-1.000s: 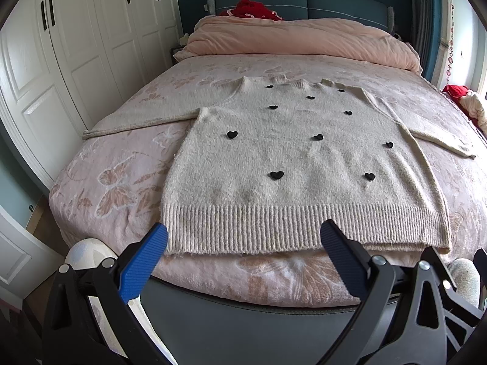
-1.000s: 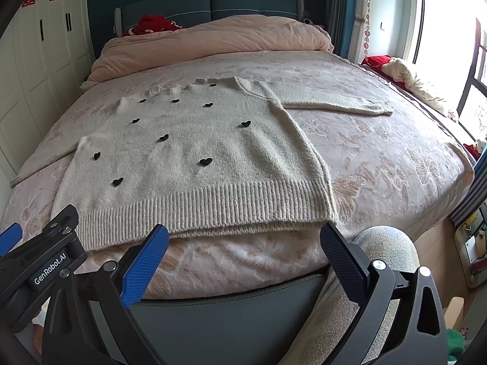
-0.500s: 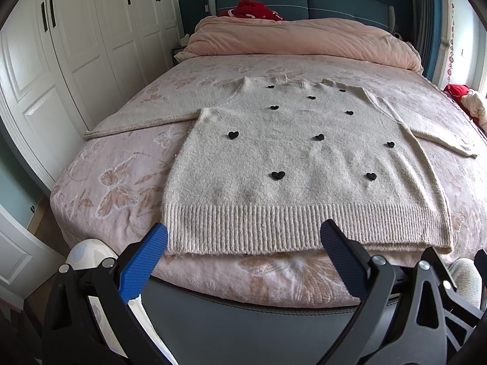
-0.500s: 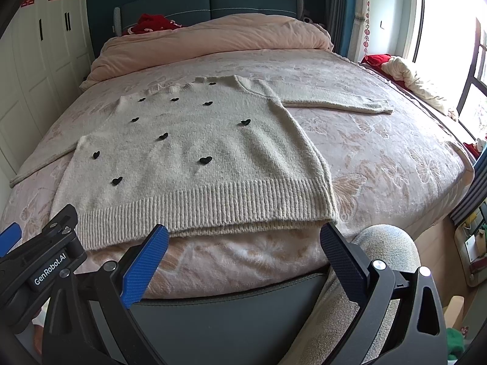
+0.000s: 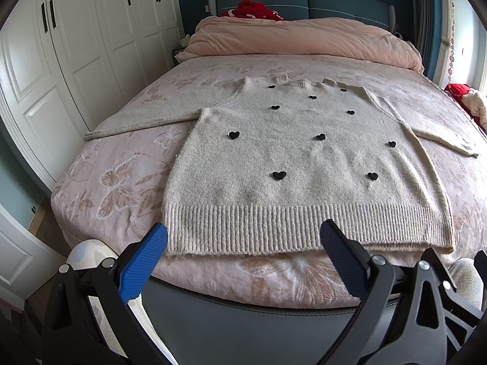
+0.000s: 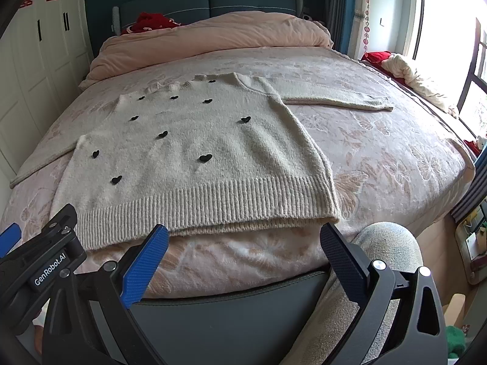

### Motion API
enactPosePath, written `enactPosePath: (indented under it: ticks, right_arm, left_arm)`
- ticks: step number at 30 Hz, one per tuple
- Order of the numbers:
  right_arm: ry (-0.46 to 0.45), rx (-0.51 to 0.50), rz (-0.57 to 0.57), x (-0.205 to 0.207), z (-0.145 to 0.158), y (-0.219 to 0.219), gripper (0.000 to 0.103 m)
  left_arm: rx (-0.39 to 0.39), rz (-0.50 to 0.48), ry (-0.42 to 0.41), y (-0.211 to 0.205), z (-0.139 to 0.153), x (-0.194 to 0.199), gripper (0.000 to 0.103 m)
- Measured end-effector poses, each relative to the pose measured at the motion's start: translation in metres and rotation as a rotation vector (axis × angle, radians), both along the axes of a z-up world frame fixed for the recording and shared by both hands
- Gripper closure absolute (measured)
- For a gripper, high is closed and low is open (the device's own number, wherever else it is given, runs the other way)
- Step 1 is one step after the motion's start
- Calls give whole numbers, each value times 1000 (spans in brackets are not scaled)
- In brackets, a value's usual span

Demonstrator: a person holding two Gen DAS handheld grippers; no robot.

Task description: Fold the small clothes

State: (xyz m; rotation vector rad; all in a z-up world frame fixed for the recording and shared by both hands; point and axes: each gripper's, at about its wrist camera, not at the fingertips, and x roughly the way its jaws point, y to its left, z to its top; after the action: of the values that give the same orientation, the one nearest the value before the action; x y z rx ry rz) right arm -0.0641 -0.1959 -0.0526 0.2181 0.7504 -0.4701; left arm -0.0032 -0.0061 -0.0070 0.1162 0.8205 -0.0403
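A cream knit sweater with small black hearts (image 5: 304,158) lies flat, front up, on the pink bed (image 5: 115,176), both sleeves spread sideways and the ribbed hem at the near edge. It also shows in the right wrist view (image 6: 194,152). My left gripper (image 5: 243,237) is open and empty, held just before the hem, nearer its left part. My right gripper (image 6: 243,237) is open and empty before the hem's right corner. The left gripper's body (image 6: 39,261) shows at the lower left of the right wrist view.
A rolled pink duvet (image 5: 304,39) and a red cloth (image 5: 252,7) lie at the headboard. White wardrobes (image 5: 61,60) stand left of the bed. A window and a cloth pile (image 6: 414,82) are on the right. The dark bed frame (image 5: 243,319) is below the grippers.
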Motion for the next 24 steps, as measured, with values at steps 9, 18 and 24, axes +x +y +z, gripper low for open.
enactPosePath:
  ticks: [9,18,24]
  right_arm:
    - [0,1,1,0,0,-1,5]
    - [0,12,8,2,-4,-1,5]
    - [13,52,5,11,-17,-7,5]
  left_arm:
    - [-1,0,1,-1,0,0,5]
    - [-4,4,11,2,-2,3,6]
    - [-9,5,31,1,-12,13,5]
